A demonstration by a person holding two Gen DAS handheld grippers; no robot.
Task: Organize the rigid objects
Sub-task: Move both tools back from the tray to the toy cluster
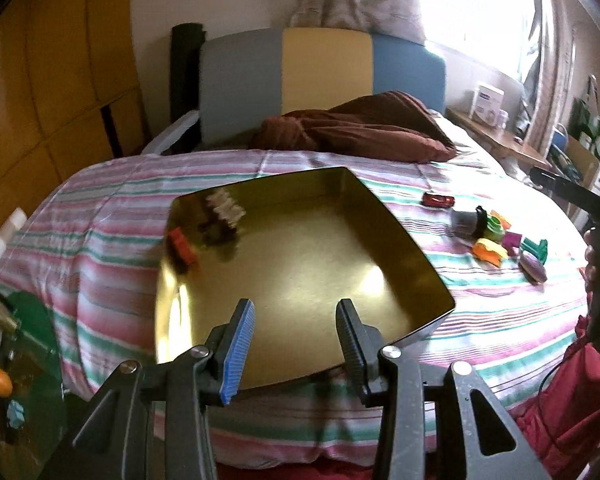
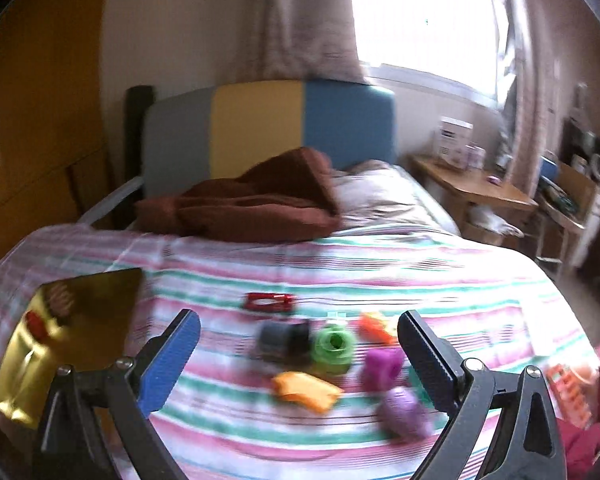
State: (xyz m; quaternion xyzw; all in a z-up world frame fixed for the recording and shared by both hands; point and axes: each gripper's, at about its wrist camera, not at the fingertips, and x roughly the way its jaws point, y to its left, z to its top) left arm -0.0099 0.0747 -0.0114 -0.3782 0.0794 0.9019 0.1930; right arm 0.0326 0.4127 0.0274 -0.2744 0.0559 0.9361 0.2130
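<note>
Left tongs (image 1: 296, 336), jaws apart and empty, hover at the near rim of the gold tin (image 1: 380, 208) on the striped bed (image 1: 112, 240), probably to steady it as the receptacle. Right tongs (image 2: 300, 354), also spread and empty, face the loose toys: red car (image 2: 269, 302), green ring (image 2: 332, 346), orange piece (image 2: 306, 392), purple block (image 2: 382, 364). The pieces lie crowded, some touching, which may hinder a clean pick. A brown blanket (image 1: 360, 128) lies beyond, well apart.

One gold tin (image 1: 300, 264) directly ahead of the left claw. One red toy car (image 2: 269, 302) beyond the right claw. Between the right claw's fingers: one dark piece (image 2: 284, 338), one green (image 2: 332, 348), two orange (image 2: 306, 390), two purple (image 2: 382, 364).
</note>
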